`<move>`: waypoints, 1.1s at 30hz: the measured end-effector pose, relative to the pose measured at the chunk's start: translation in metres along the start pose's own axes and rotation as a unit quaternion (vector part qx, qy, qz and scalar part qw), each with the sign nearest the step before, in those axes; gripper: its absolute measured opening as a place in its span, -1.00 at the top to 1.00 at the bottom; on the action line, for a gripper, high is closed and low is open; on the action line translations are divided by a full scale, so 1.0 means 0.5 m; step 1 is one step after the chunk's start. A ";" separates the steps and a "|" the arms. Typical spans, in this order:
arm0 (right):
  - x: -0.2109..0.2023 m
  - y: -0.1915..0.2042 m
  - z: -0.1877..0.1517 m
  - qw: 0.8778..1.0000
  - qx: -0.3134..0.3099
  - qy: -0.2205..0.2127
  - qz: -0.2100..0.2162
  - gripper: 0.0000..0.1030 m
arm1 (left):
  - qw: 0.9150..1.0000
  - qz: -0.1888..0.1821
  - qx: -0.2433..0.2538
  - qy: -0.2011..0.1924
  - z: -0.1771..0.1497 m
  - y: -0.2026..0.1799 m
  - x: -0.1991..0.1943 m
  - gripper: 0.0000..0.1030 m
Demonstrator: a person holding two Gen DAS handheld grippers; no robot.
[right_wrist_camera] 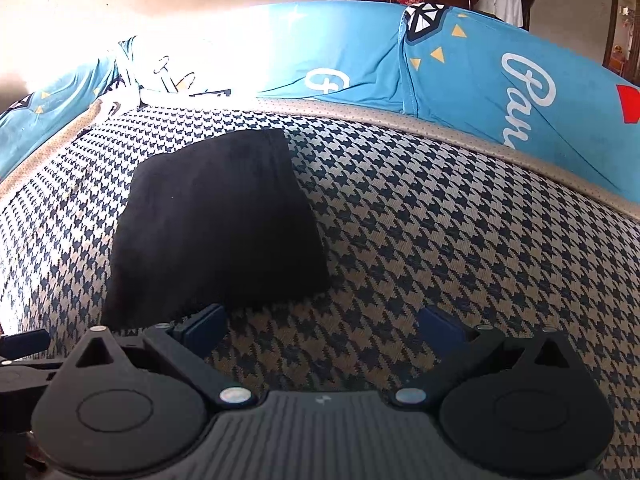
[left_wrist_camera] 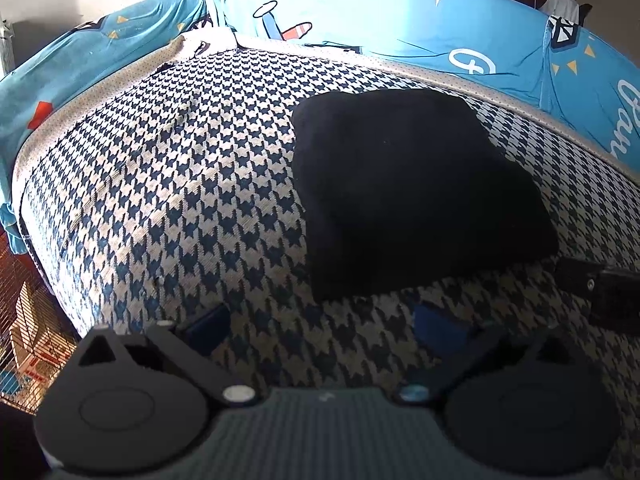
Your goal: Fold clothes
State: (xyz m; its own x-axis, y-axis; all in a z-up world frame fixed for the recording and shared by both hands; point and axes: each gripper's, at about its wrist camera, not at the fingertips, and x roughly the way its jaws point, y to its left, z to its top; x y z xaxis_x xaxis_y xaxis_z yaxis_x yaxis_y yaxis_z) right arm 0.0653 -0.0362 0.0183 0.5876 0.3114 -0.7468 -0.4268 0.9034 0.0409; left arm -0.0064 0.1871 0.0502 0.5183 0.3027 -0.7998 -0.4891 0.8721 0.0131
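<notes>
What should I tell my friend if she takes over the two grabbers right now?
Left gripper: open, holding nothing, just short of the cloth.
Right gripper: open, holding nothing, its left finger by the cloth's near edge.
Black cloth: lies folded in a compact bundle on the houndstooth cushion, with the blue printed sheet behind.
Done: it looks folded.
Left: maybe a last tidy or moving it aside; no other clothes are visible.
</notes>
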 end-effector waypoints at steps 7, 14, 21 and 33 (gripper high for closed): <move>0.002 0.007 -0.002 1.000 -0.012 0.000 -0.003 -1.00 | 1.000 0.000 -0.015 0.001 0.003 0.012 0.000 -1.00; 0.004 0.017 -0.004 1.000 -0.022 0.001 0.011 -1.00 | 1.000 0.001 -0.016 -0.002 0.011 0.010 0.009 -1.00; 0.017 0.035 0.009 0.999 -0.033 -0.001 0.024 -1.00 | 1.000 0.012 -0.020 -0.010 0.024 0.020 0.011 -1.00; 0.000 0.022 0.018 0.999 -0.027 -0.016 0.027 -1.00 | 0.999 0.038 -0.020 -0.032 0.015 0.017 -0.028 -1.00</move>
State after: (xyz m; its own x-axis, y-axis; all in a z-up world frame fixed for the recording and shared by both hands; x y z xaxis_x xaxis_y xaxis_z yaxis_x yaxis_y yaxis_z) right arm 0.0668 -0.0233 0.0250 0.5848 0.3687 -0.7226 -0.4942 0.8683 0.0430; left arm -0.0124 0.1931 0.0658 0.5218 0.3920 -0.7577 -0.5554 0.8303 0.0471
